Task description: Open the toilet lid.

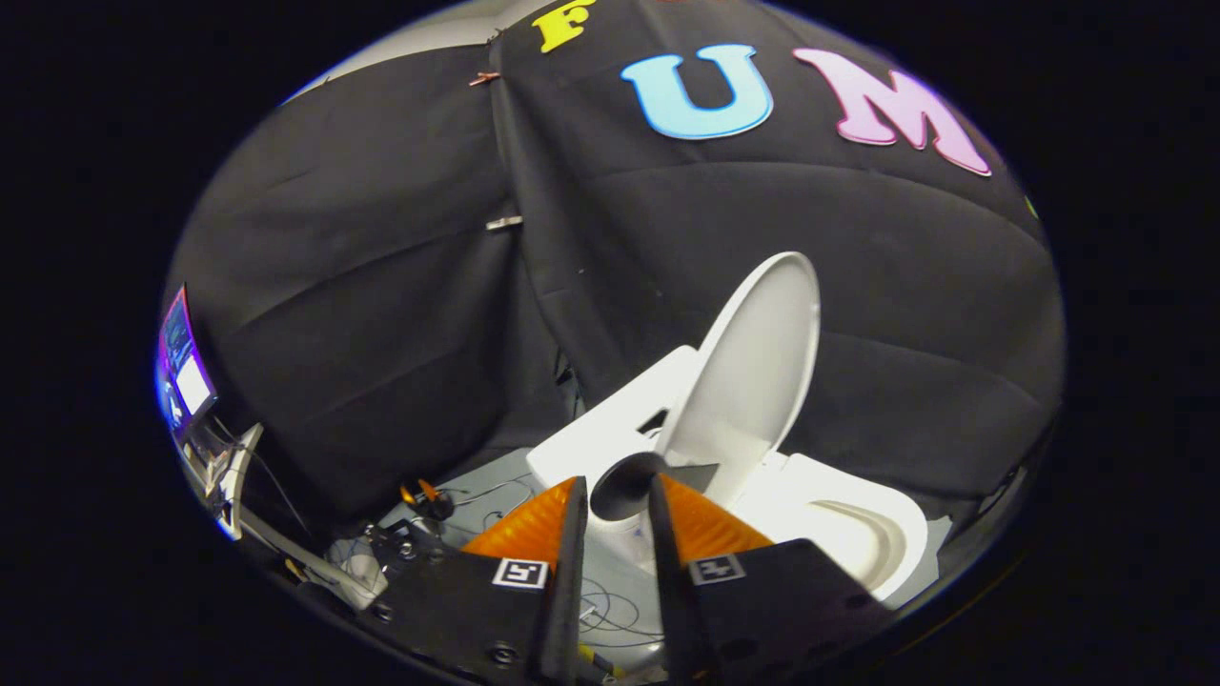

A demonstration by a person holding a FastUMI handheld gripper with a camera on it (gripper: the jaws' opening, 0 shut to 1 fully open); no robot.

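A white toilet (pixel 863 534) stands against the black cloth wall, just beyond my fingers and to their right. Its lid (pixel 762 362) is raised and leans back, tilted, over the white tank (pixel 610 429). The seat rim and the bowl lie uncovered below it. My gripper (pixel 618 481) hangs in front of the toilet's left side, apart from the lid, with its fingers a narrow gap apart. A dark round shape (pixel 624 488) shows behind the tips; I cannot tell what it is.
A lit screen (pixel 186 367) on a stand sits at the far left. Loose cables (pixel 496 495) and a small orange-handled tool (pixel 424 497) lie on the grey floor left of the toilet. Black cloth closes in the back and sides.
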